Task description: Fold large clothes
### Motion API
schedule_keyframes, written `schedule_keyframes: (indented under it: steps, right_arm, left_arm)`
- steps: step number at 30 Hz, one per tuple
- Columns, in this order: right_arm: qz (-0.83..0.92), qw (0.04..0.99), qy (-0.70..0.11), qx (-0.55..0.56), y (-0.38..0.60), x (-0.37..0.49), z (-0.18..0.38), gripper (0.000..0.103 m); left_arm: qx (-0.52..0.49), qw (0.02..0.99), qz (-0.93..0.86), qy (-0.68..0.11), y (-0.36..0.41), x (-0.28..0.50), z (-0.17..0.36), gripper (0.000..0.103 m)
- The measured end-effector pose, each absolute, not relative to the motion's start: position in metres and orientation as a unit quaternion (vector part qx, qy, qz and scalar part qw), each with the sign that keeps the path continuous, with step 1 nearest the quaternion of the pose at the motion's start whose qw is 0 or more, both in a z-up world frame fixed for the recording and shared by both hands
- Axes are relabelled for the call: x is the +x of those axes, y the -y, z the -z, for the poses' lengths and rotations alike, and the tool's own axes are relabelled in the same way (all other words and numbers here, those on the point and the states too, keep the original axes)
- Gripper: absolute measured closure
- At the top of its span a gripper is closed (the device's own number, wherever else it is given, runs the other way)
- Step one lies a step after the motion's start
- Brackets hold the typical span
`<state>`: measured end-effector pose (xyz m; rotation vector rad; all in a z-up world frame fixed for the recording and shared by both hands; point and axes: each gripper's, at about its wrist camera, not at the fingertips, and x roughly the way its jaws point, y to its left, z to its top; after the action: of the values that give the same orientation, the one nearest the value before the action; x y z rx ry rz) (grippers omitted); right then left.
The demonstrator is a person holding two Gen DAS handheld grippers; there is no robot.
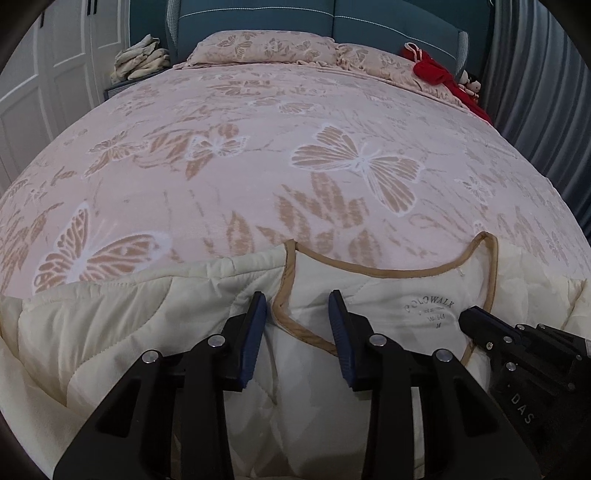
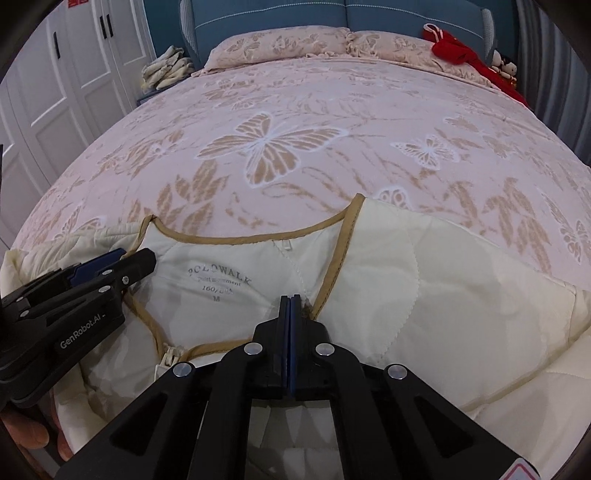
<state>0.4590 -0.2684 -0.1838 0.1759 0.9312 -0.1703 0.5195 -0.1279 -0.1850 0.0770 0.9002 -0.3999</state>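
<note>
Jacket (image 2: 424,280), cream quilted with tan binding, lies at the near edge of the bed (image 1: 295,155), collar toward the headboard (image 2: 332,14), lining up. Neck label (image 2: 218,284) reads POLOWALK, size M.

Left gripper (image 1: 297,306) sits low over the jacket's left front panel, pointing up the bed. Jaws apart, blue pads (image 1: 253,332) either side of the tan front-edge binding (image 1: 284,317); binding runs between them, nothing pinched. In the right wrist view the same gripper (image 2: 136,258) comes in from the left edge, angled right, tips at the left side of the neckline. A bit of the person's hand (image 2: 33,435) shows under it at the lower left.

Right gripper (image 2: 291,299) is centred over the jacket's right front, pointing up the bed. Jaws together, pads closed on the tan binding right at the tips, where the front edge meets the neckline. The left wrist view shows it (image 1: 469,314) coming in from the right, tip on the lining just beside the label.

Zipper end (image 2: 170,360) shows low, between the two grippers.

Far end of the bed: two pillows (image 2: 280,42) in the same butterfly print, red garment (image 2: 458,48) at the far right corner, a pile of pale cloth (image 2: 166,70) off the far left corner by the white wardrobe doors (image 2: 62,74).
</note>
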Motion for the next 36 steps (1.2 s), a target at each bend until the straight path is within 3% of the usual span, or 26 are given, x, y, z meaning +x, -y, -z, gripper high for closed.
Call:
schedule_keyframes:
  steps: [6, 7, 8, 10, 13, 19, 25, 31, 36]
  right_arm:
    - [0.099, 0.876, -0.469, 0.057, 0.262, 0.457, 0.157, 0.101]
    - [0.11, 0.888, -0.442, 0.056, 0.26, 0.441, 0.129, 0.088]
    - [0.107, 0.899, -0.42, 0.058, 0.258, 0.425, 0.112, 0.086]
    - [0.085, 0.907, -0.406, 0.067, 0.256, 0.379, 0.076, 0.068]
    - [0.071, 0.903, -0.414, 0.087, 0.257, 0.306, 0.062, 0.058]
    - [0.118, 0.859, -0.474, 0.154, 0.27, 0.105, 0.088, 0.054]
    - [0.155, 0.819, -0.512, 0.208, 0.262, -0.025, 0.118, 0.054]
    - [0.21, 0.816, -0.497, 0.206, 0.263, -0.066, 0.125, 0.042]
    - [0.231, 0.811, -0.479, 0.244, 0.282, -0.082, 0.132, 0.039]
  left_arm:
    - [0.052, 0.877, 0.164, -0.448, 0.121, 0.508, 0.161, 0.067]
    - [0.03, 0.881, 0.162, -0.444, 0.105, 0.495, 0.145, 0.058]
    - [0.013, 0.882, 0.167, -0.441, 0.092, 0.485, 0.134, 0.051]
    - [-0.023, 0.882, 0.177, -0.436, 0.051, 0.449, 0.108, 0.033]
    - [-0.037, 0.877, 0.172, -0.446, -0.004, 0.392, 0.093, 0.023]
    - [-0.019, 0.859, 0.136, -0.494, -0.095, 0.278, 0.102, 0.023]
    - [-0.03, 0.835, 0.12, -0.537, -0.141, 0.18, 0.123, 0.023]
    - [-0.106, 0.82, 0.09, -0.556, -0.17, 0.145, 0.138, 0.02]
    - [-0.121, 0.818, 0.079, -0.557, -0.18, 0.134, 0.146, 0.019]
